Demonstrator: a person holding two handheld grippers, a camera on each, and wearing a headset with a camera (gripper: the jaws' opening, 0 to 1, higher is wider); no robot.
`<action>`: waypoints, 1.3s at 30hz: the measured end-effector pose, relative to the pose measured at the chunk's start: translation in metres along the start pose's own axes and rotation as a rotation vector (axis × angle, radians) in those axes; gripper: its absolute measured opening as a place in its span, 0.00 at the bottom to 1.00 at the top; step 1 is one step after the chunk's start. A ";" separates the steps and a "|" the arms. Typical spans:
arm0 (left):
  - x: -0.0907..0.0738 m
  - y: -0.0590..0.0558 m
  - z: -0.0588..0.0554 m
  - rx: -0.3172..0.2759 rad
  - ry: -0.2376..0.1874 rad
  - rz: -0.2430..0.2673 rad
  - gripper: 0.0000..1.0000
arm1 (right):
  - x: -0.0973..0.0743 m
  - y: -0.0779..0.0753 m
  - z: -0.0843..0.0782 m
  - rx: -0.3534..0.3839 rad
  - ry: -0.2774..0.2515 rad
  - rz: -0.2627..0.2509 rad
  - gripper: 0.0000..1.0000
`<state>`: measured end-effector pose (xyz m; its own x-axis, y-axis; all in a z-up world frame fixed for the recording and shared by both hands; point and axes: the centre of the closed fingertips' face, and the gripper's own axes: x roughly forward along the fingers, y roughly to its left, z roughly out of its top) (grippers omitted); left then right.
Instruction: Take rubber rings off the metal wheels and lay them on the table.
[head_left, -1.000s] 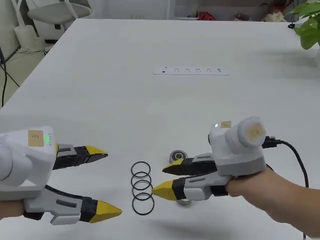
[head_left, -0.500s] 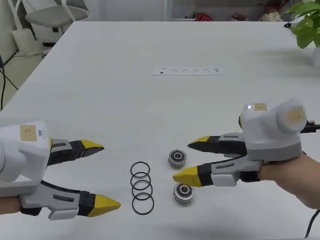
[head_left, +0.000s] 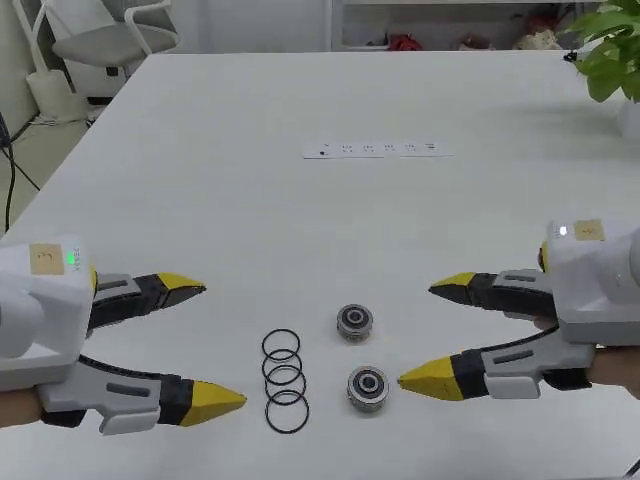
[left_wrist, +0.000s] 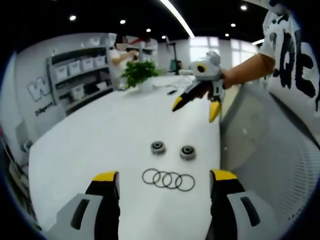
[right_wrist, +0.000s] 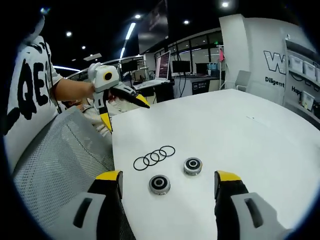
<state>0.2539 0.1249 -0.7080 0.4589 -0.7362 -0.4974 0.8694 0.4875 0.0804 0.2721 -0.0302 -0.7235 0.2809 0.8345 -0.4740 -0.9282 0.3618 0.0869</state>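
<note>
Here, left gripper (head_left: 220, 345), right gripper (head_left: 418, 335), jaws wide

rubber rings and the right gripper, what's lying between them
In the head view, the near metal wheel and the far metal wheel sit between the rubber rings and the right gripper, touching neither.

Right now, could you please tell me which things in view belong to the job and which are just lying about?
Belong to the job: four rubber rings in a row on the table; two metal wheels beside them; left gripper and right gripper, both open.
Just lying about: white strip farther up the table; leafy plant; office chair.
</note>
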 end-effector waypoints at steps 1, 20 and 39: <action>0.000 0.000 0.001 0.001 -0.002 0.002 0.76 | -0.003 -0.001 -0.002 -0.001 0.003 -0.009 0.74; 0.000 -0.005 0.005 -0.033 -0.032 0.023 0.77 | -0.034 -0.013 -0.017 0.045 -0.017 -0.120 0.84; 0.000 -0.009 -0.002 -0.042 -0.021 0.030 0.78 | -0.036 -0.013 -0.030 0.067 -0.006 -0.140 0.86</action>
<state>0.2459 0.1219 -0.7107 0.4891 -0.7300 -0.4774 0.8466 0.5290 0.0584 0.2669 -0.0778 -0.7339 0.4076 0.7764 -0.4807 -0.8618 0.5011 0.0786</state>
